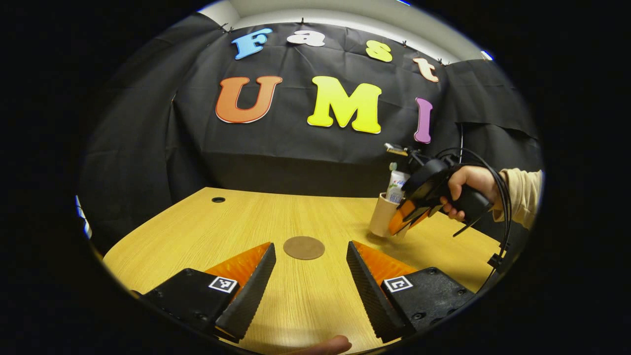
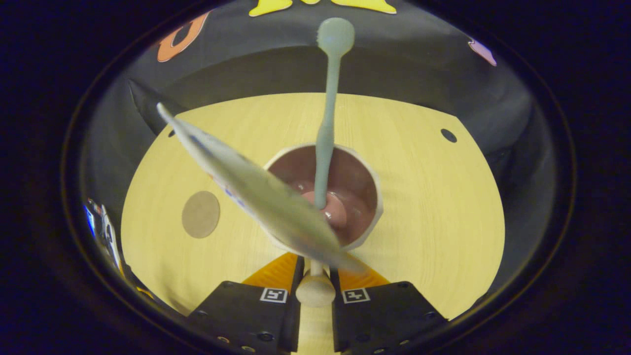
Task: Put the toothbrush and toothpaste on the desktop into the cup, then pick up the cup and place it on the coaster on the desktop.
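A beige cup [image 1: 382, 217] stands at the right of the wooden desktop [image 1: 246, 222], with the toothpaste tube [image 1: 397, 185] and the toothbrush [image 1: 393, 166] sticking out of it. The right gripper [image 1: 402, 224], held by a hand [image 1: 468, 185], is at the cup's side. In the right gripper view I look down into the cup [image 2: 367, 197]: the pale toothbrush [image 2: 328, 123] stands upright and the toothpaste [image 2: 246, 190] leans left. My right gripper [image 2: 315, 261] is shut on the cup's handle [image 2: 315, 290]. I cannot tell whether the cup is off the desktop. My left gripper [image 1: 310, 244] is open just before the round brown coaster [image 1: 303, 247].
The coaster [image 2: 200, 214] lies left of the cup in the right gripper view. Cable holes [image 1: 218, 199] [image 2: 448, 135] sit near the desktop's far corners. A black cable [image 1: 500, 197] hangs from the right gripper. A fingertip [image 1: 328, 345] shows at the bottom edge.
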`<state>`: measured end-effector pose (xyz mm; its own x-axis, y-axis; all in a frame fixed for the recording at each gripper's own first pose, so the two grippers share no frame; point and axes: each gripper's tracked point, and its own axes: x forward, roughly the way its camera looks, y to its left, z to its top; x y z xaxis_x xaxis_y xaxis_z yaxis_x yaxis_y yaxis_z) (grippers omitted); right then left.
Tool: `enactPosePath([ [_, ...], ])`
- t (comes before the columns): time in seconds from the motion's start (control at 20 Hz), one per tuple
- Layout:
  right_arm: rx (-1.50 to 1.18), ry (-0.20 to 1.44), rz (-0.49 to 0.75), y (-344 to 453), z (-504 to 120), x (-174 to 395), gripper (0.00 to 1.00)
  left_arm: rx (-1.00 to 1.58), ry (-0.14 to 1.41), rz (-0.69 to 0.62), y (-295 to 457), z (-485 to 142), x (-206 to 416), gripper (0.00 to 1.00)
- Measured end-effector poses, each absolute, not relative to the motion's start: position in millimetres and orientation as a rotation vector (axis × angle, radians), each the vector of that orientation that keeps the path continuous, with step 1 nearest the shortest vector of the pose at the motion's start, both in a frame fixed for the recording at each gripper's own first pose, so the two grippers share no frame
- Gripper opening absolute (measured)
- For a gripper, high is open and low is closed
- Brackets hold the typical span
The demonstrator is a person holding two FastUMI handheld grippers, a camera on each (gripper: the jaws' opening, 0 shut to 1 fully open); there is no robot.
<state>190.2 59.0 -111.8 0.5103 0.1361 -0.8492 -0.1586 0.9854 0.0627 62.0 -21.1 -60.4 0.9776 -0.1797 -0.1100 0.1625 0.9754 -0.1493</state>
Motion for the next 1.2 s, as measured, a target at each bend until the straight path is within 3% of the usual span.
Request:
enactPosePath([
  [0.2,-0.087,0.957,0.233,75.3,-93.5,191.3,0.26,-0.139,0.122,-0.149,-7.8,-65.8,54.8,0.92],
  [0.7,-0.201,1.002,0.388,163.7,-114.1,178.2,0.25,-0.122,0.106,-0.110,21.1,-73.6,33.9,0.92],
  [1.2,-0.276,1.027,0.435,205.1,-129.0,171.7,0.24,-0.149,0.144,-0.080,38.2,-90.5,35.1,0.93],
])
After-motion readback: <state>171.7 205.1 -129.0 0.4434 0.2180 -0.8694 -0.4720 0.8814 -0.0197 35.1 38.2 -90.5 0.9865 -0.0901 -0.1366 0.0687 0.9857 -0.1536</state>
